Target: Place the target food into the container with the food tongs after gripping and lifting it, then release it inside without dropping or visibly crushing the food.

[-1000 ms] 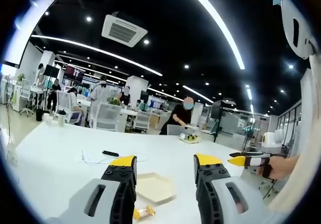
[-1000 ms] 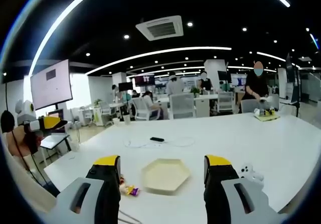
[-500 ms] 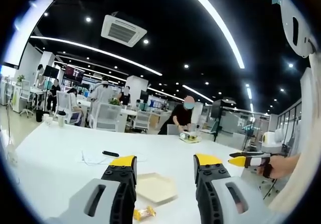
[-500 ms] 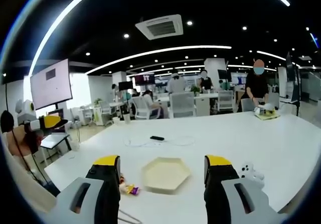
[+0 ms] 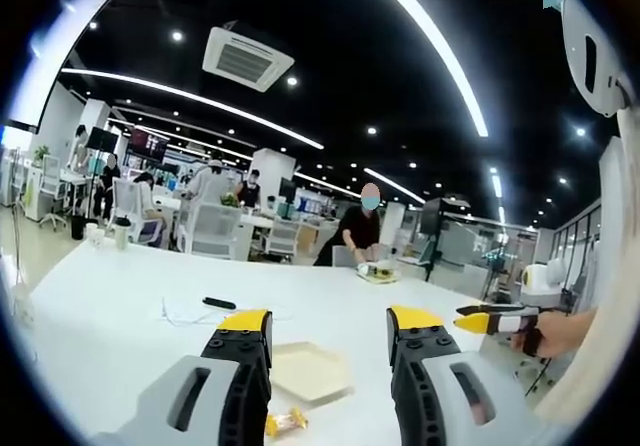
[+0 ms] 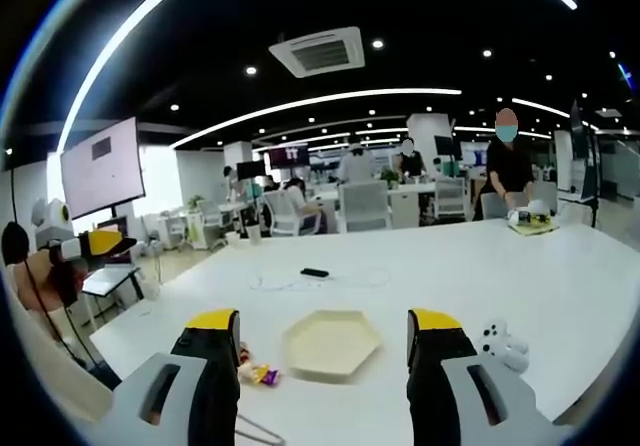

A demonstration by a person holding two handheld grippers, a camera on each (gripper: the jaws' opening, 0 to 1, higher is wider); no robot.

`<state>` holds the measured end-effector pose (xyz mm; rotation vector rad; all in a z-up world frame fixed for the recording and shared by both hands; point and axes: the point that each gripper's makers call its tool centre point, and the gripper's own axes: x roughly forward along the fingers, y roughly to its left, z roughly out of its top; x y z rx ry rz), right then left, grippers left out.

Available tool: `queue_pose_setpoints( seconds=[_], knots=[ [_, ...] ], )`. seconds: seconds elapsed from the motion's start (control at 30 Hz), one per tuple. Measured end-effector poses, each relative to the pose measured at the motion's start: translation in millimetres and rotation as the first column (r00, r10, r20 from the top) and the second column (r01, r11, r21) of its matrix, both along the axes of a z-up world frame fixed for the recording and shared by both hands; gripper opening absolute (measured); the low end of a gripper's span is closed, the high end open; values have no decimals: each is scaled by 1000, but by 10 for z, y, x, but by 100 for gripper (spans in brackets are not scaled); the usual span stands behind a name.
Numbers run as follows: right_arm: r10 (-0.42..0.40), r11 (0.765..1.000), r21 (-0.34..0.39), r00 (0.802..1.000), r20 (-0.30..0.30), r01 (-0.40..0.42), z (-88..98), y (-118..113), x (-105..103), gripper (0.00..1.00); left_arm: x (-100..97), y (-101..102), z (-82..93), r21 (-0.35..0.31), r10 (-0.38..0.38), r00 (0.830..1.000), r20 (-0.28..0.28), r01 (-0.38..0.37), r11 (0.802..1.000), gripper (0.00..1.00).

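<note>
While both grippers hang above the white tabletop [image 6: 560, 286], neither touches anything. Left gripper [image 5: 330, 328]: fingers [image 5: 244, 338] apart, nothing between them; in the right gripper view it shows far left [image 6: 100, 242], held in a hand [image 6: 45, 276], too small there to read its state. Left to right in the right gripper view: a wrapped food item [image 6: 258, 374], yellow w/ purple, lies on the tabletop just beside the right gripper's left finger; near it, on its right, sits the empty cream hexagonal tray [image 6: 331, 343]; beyond the tray lie a white cable [image 6: 310, 284] and a small black device [image 6: 314, 272]; by the right finger sits a white game controller [image 6: 500, 344]. Right gripper [image 6: 325, 328]: fingers [image 6: 432, 338] apart, empty; the tray shows through the gap. Thin metal tongs [image 6: 255, 428] peek in at bottom, by the left finger. In the left gripper view, the yellow food item [image 5: 285, 423] lies near the tray [image 5: 310, 371], apart from it. Right gripper enters from the right [image 5: 480, 319]. Far end of the tabletop: a person [image 6: 508, 171] stands over a small tray w/ items [image 6: 530, 221]. Background: office desks, chairs, ceiling lights.
</note>
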<state>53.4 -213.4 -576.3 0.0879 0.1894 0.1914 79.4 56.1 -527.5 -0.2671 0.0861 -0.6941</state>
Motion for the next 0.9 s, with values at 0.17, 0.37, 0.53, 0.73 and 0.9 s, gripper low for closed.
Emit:
queue_pose_setpoints(
  seconds=[0.17,0.37,0.53,0.73,0.9],
  knots=[
    [1,1000,0,1000,-2,-1,-4,1,-7,69,-10,-10,-11,-1,-4,1000,-2,4,1000,45],
    [2,1000,1,1000,9,-2,28,3,-15,69,-12,-20,-13,11,-14,1000,6,14,1000,45],
    [-7,1000,8,1000,14,7,11,-13,-100,69,-37,0,-147,83,-31,999,10,30,996,44],
    [-10,1000,10,1000,-11,10,-76,-37,-162,69,-121,-20,-521,151,-77,996,-53,85,985,45],
    [-4,1000,6,1000,-10,4,-58,-20,-148,69,-234,-149,-812,152,-152,981,-121,170,974,44]
  ],
)
